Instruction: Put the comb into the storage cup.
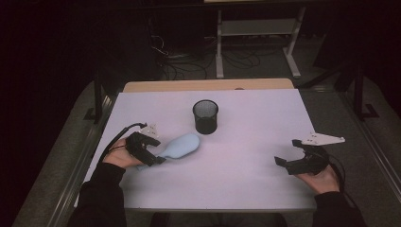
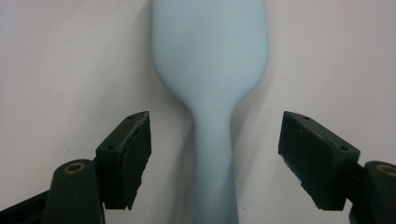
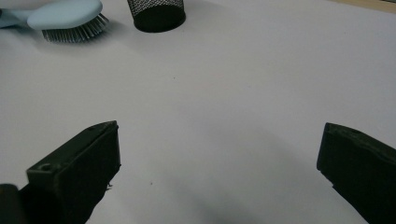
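Pale blue plastic forms the hairbrush (image 1: 182, 145), which lies bristles-down on the white table (image 1: 246, 165), just in front of and to the left of the black mesh cup (image 1: 205, 116). Its narrow handle (image 2: 214, 158) is seen in the left gripper view running up between the jaws of the left gripper (image 2: 215, 158). The jaws are spread, and a clear gap is left on each side of the handle, so nothing is pinched.

The step in hand is judged to be the work at the handle. If a grip is intended, the handle should be kept centred between the pads so that both meet it together and the brush is not swivelled on the table. Contact should be made on the straight part of the handle, below the flare of the head, where the sides are parallel.

The right gripper (image 1: 297, 156) is held low over the table, well apart from the brush, with its jaws spread on nothing.
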### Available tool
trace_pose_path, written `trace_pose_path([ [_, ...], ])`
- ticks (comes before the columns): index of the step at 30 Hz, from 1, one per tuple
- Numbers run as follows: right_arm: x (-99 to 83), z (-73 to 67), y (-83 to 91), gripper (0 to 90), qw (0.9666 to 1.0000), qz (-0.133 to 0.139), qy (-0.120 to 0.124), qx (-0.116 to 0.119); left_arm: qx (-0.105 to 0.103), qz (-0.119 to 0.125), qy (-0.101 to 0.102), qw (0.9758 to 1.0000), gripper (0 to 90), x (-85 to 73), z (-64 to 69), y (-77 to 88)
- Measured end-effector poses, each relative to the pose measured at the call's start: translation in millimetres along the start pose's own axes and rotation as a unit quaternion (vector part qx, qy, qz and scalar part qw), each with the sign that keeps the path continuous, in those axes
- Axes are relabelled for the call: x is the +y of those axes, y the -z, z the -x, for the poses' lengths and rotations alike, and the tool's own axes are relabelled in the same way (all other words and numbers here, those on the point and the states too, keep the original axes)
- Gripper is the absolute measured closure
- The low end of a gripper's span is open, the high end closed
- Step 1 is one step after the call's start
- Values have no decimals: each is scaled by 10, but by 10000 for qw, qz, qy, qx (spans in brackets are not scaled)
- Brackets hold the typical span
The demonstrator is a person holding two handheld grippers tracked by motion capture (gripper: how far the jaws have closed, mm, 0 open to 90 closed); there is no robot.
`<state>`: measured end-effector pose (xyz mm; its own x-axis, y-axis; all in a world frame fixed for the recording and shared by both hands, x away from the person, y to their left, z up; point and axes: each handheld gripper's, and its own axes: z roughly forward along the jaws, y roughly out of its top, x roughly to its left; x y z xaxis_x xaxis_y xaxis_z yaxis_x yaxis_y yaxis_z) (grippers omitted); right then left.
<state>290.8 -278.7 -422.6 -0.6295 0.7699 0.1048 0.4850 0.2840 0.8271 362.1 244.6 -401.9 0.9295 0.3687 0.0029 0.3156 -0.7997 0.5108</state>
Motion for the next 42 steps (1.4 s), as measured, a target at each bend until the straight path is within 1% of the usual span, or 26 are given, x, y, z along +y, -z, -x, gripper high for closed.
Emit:
trace_pose_path([
  [5, 5, -7, 7, 0, 10000, 18, 16, -1, -8, -92, -83, 9999, 259, 14, -1, -60],
  [7, 2, -4, 5, 0, 10000, 8, 17, -1, -26, -138, -51, 9999, 262, 10, 0, -91],
  [11, 3, -9, 5, 0, 10000, 13, 23, 6, -39, -230, -73, 9997, 279, 4, -14, -137],
  [15, 2, -8, 2, 0, 10000, 5, 27, 4, -95, -219, -63, 9997, 308, -5, -29, -159],
  [21, 3, -9, 4, 0, 10000, 9, 28, -3, -115, -248, -111, 9996, 394, -4, -34, -176],
  [23, 3, -9, 7, 0, 10000, 14, 25, -2, -91, -257, -83, 9996, 434, -7, -39, -184],
  [25, 4, -9, 7, 0, 10000, 14, 26, -1, -62, -236, -2, 9997, 474, -12, -46, -196],
  [27, 4, -9, 7, 0, 10000, 15, 29, -2, -74, -242, 7, 9997, 499, -16, -54, -206],
  [32, 5, -6, 6, 0, 10000, 14, 32, -8, -30, -259, -38, 9997, 561, -6, -52, -222],
  [34, 4, -5, 0, 0, 10000, 6, 38, -10, 22, -254, -67, 9997, 588, -1, -48, -227],
  [36, 5, -7, -2, 0, 10000, -1, 41, -6, 3, -266, -115, 9996, 609, 4, -52, -232],
  [38, 5, -8, -1, 0, 10000, -3, 45, -9, -22, -287, -109, 9995, 615, 6, -47, -243],
  [41, 5, -7, 0, 0, 10000, 7, 41, -13, -100, -400, -146, 9990, 653, 10, -38, -284],
  [42, 5, -6, 0, 0, 10000, 6, 39, -13, -105, -395, -152, 9990, 664, 16, -37, -282],
])
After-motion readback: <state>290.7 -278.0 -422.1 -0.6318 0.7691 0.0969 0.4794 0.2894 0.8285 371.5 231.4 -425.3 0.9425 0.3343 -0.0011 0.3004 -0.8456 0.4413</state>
